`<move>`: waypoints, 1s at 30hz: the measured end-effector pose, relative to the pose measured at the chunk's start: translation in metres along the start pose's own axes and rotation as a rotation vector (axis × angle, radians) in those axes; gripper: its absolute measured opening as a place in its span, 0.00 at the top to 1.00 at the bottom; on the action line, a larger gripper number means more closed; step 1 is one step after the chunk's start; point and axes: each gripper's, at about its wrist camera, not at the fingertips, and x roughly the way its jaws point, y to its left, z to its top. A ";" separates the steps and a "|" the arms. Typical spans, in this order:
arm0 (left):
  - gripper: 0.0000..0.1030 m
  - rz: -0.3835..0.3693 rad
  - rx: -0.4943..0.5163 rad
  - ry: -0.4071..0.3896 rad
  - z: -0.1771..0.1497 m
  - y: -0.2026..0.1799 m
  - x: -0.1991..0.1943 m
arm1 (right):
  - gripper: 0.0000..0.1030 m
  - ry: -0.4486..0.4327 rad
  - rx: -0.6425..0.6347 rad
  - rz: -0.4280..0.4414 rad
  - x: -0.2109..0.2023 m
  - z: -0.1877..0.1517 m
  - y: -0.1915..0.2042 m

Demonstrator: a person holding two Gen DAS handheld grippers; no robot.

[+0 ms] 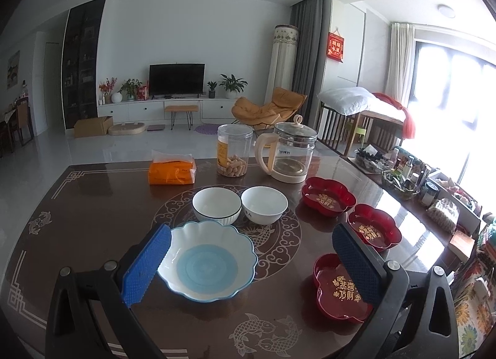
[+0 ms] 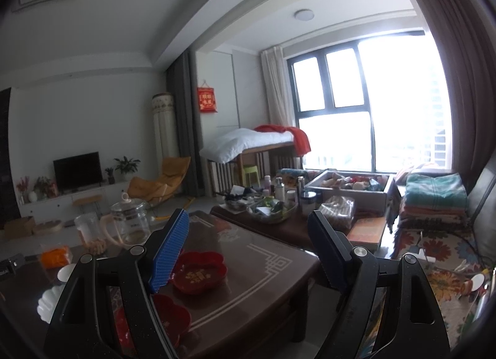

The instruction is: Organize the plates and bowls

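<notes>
On the dark patterned table [image 1: 102, 204] a scalloped bowl with a blue centre [image 1: 207, 261] sits nearest, between the wide blue pads of my left gripper [image 1: 251, 262], which stands open above it without touching. Behind it are two white bowls [image 1: 217, 205] [image 1: 264, 205] side by side. Three red flower-shaped plates [image 1: 328, 197] [image 1: 373, 225] [image 1: 341, 293] run down the right side. My right gripper [image 2: 248, 250] hovers open over the table corner, and the farthest red plate [image 2: 198, 270] lies just past its left pad. Two more red plates [image 2: 170, 312] are partly hidden under that finger.
An orange tissue pack [image 1: 172, 169], a clear jar of snacks [image 1: 234, 149] and a glass kettle [image 1: 290, 152] stand at the table's far edge. A lower side table [image 2: 269, 219] crowded with bottles and trays adjoins on the right, with a sofa [image 2: 434, 235] beyond it.
</notes>
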 end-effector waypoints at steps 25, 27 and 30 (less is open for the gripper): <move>0.00 0.012 -0.003 0.009 -0.002 0.004 0.002 | 0.20 0.058 -0.054 -0.004 0.022 -0.010 -0.003; 0.00 0.013 0.000 0.006 -0.001 0.004 0.001 | 0.20 0.078 -0.048 -0.002 0.026 -0.013 -0.005; 0.00 0.015 0.008 0.004 -0.001 0.003 0.000 | 0.20 0.108 -0.032 0.002 0.034 -0.017 -0.010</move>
